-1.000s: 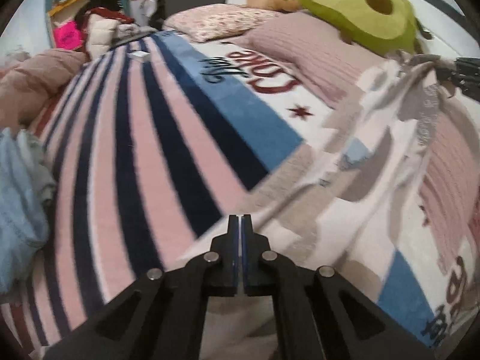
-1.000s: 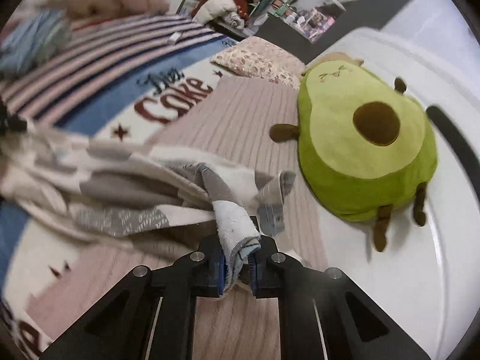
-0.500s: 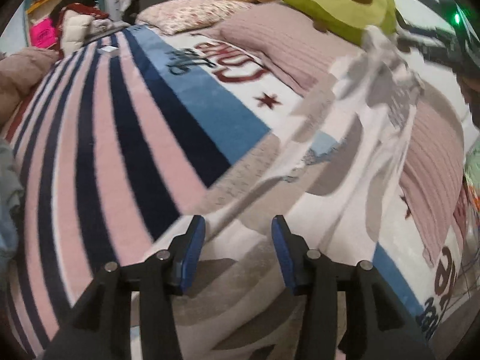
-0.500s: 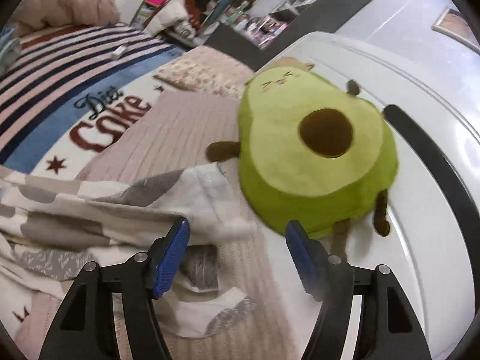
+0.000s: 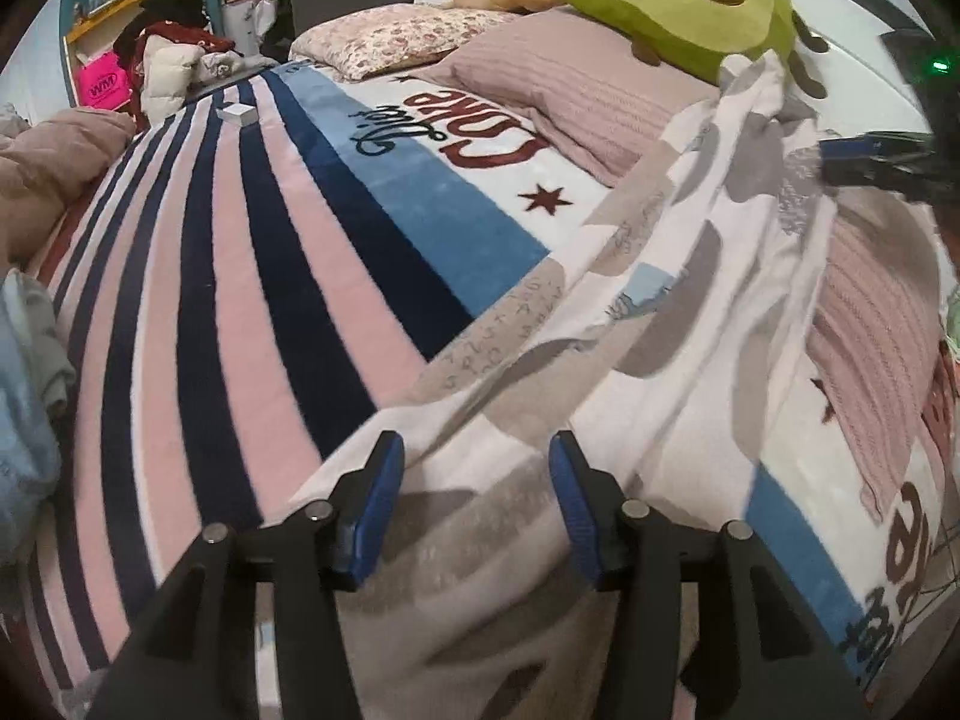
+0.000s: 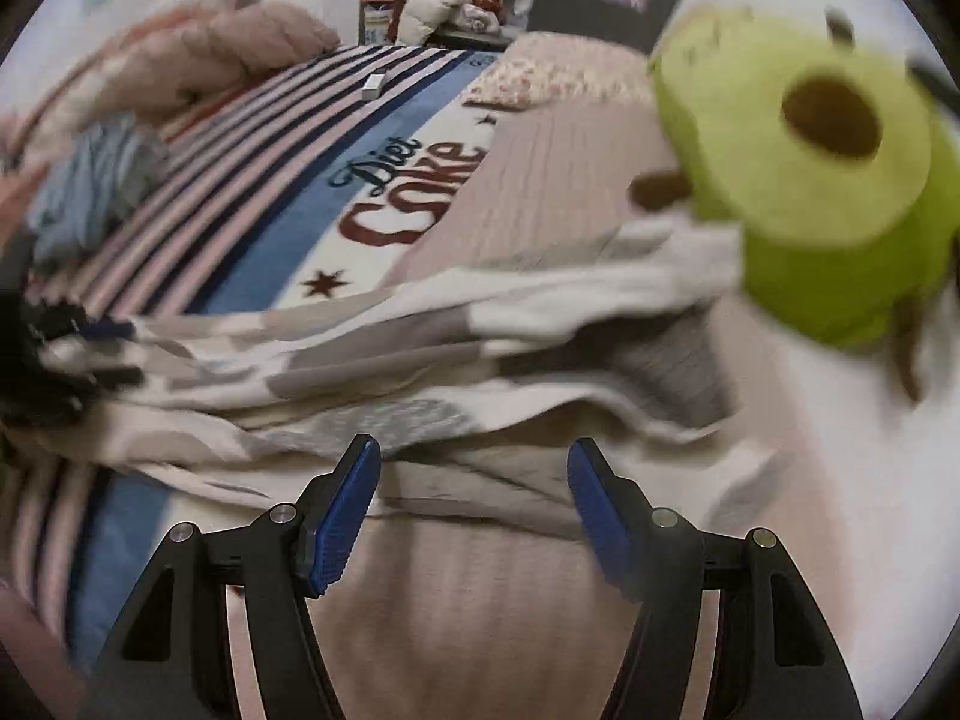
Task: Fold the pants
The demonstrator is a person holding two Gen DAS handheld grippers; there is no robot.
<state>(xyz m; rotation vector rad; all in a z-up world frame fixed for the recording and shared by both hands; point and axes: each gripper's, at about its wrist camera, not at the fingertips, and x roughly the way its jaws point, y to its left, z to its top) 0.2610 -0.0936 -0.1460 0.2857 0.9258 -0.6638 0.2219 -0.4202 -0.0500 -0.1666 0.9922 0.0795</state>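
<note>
Left wrist view: the left gripper [image 5: 474, 504] has its jaws opening with nothing pinched, the blue pads [image 5: 378, 498] hanging over the near end of the pants [image 5: 600, 324], which lie stretched from 6 o'clock toward 1 o'clock across the blanket [image 5: 252, 276]. That length, laid out flat, looks like a spread ready for the first fold. At 3 o'clock the right gripper shows only as a dark edge, cut off by the frame. In the right wrist view the right gripper [image 6: 474, 498] is closing slightly yet stands wide, empty, above the far end of the pants beside the avocado plush [image 6: 798, 180] at 1 o'clock. Blur hides whether waistband or cuffs lie there.
</note>
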